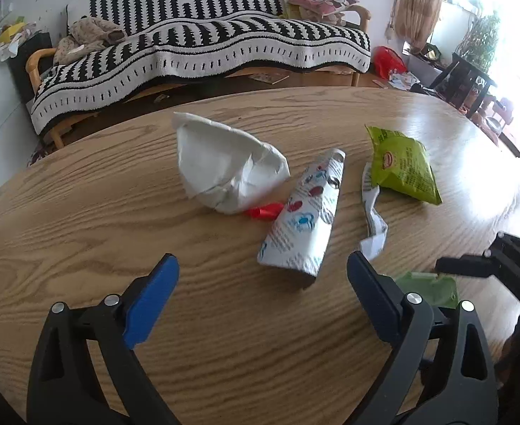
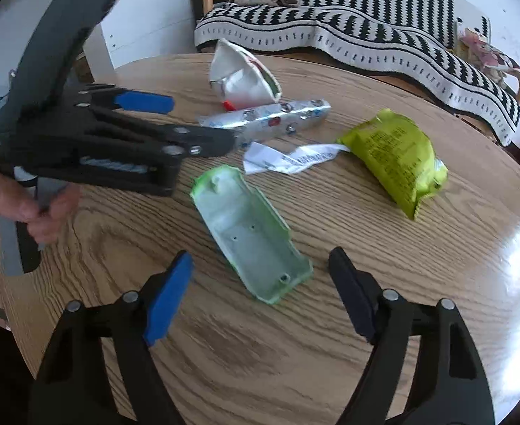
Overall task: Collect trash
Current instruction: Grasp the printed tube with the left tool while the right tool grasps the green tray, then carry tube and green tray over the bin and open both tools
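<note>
Both tongs, left (image 1: 262,272) and right (image 2: 261,267), hung open over a wooden bench (image 1: 82,212) strewn with trash: a green tray (image 2: 251,239), lime packet (image 2: 394,161), printed tube (image 1: 304,216) and crumpled bowl (image 1: 224,166). Their labels were unreadable.

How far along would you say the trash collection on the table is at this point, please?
Nothing looks collected yet. Both the left claw and right claw are open and empty. The right one hovers over the green plastic shell. The white paper bowl, printed wrapper, paper strip and green snack bag all remain on the table.
</note>
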Demonstrator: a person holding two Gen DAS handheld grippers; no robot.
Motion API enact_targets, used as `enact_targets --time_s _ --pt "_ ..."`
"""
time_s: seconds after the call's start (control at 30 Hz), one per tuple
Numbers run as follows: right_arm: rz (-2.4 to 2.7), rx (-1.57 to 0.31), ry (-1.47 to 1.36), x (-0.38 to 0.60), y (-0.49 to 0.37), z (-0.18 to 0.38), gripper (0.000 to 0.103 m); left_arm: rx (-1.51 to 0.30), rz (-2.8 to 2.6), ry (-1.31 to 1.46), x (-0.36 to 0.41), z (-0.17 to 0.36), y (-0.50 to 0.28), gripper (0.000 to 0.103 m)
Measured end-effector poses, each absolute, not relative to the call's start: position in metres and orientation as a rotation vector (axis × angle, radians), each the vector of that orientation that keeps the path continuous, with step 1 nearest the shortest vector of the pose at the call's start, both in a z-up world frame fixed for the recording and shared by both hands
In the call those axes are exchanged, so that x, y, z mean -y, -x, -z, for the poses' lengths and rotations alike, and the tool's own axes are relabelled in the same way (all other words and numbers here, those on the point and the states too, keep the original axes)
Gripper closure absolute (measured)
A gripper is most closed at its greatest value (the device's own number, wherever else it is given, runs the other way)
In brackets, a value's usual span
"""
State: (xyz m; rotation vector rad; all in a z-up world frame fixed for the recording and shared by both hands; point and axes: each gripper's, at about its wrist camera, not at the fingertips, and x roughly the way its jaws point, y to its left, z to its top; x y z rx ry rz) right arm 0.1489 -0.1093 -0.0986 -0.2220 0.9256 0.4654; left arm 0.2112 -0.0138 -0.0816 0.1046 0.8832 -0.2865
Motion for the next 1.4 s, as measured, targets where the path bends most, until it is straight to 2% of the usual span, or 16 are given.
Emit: enact_targets --time_s 0.07,0.13,0.2,0.27,0.37,0.73,1.07,1.4 --pt "-0.471 -0.919 0.233 0.105 -0.15 0.099 0.03 -0.884 0.299 -0.099 0.014 0.082 -0.214 0.024" --pt "-0.473 -0.907 0.235 0.103 -0.15 0.098 0.039 -0.875 0.304 -0.106 0.016 0.081 -0.215 0.032" --pt "-0.48 -0.902 0.233 0.102 -0.152 0.097 0.053 -0.875 0.316 -0.12 0.02 0.081 -0.216 0.041" --pt "-0.495 -0.905 0.225 0.103 -0.152 0.097 0.06 -0.871 0.328 -0.137 0.024 0.081 -0.215 0.047" --pt "-0.511 -0.902 0.251 0.099 -0.148 0.097 0.065 -0.877 0.352 -0.156 0.03 0.082 -0.214 0.063" --pt "-0.52 -0.896 0.247 0.106 -0.13 0.087 0.066 -0.849 0.376 -0.18 0.034 0.075 -0.195 0.07" --pt "-0.486 -0.851 0.203 0.139 -0.081 0.05 0.066 -0.837 0.372 -0.209 0.024 0.053 -0.147 0.07" --pt "-0.327 -0.811 0.143 0.208 -0.016 0.013 0.066 -0.807 0.367 -0.111 0.036 0.014 -0.088 0.07"
